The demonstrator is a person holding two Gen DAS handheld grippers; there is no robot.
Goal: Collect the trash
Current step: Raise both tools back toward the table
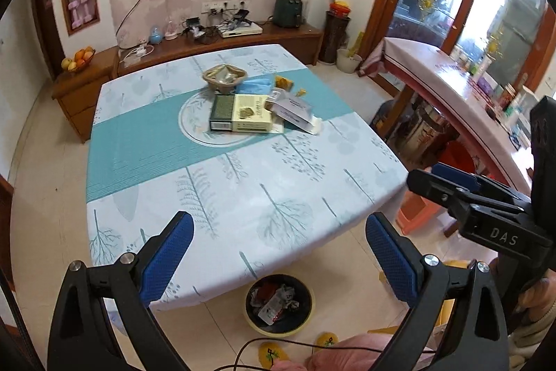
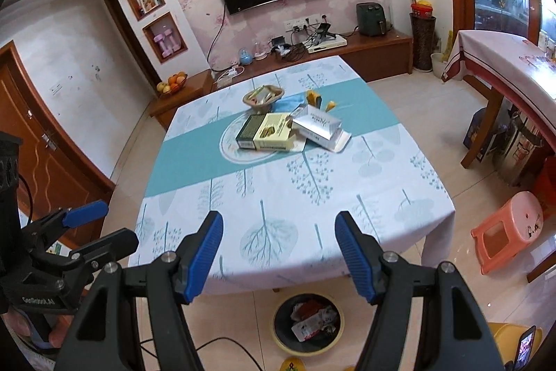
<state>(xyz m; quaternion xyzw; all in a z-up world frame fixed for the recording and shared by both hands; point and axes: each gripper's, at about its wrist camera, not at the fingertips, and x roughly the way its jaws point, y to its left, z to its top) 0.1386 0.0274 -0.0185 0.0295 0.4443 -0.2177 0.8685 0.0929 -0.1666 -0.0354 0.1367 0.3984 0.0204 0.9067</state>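
Note:
Trash lies in the middle of the clothed table [image 1: 243,197]: a green and cream box [image 1: 239,117] [image 2: 267,131], a white and purple box [image 1: 295,113] [image 2: 319,126], a blue mask [image 1: 255,87] and yellow wrappers [image 1: 283,82] [image 2: 314,98]. A yellow-rimmed bin [image 1: 279,305] [image 2: 307,324] with several wrappers inside stands on the floor below the near table edge. My left gripper [image 1: 278,252] is open and empty over the near edge. My right gripper [image 2: 279,252] is open and empty there too; it also shows at the right of the left wrist view [image 1: 438,176].
A woven bowl [image 1: 224,77] [image 2: 264,98] with packets sits behind the boxes. A pink stool [image 2: 507,228] stands right of the table. A second table [image 2: 504,65] with bottles is at far right. A TV cabinet [image 1: 222,47] runs along the back wall.

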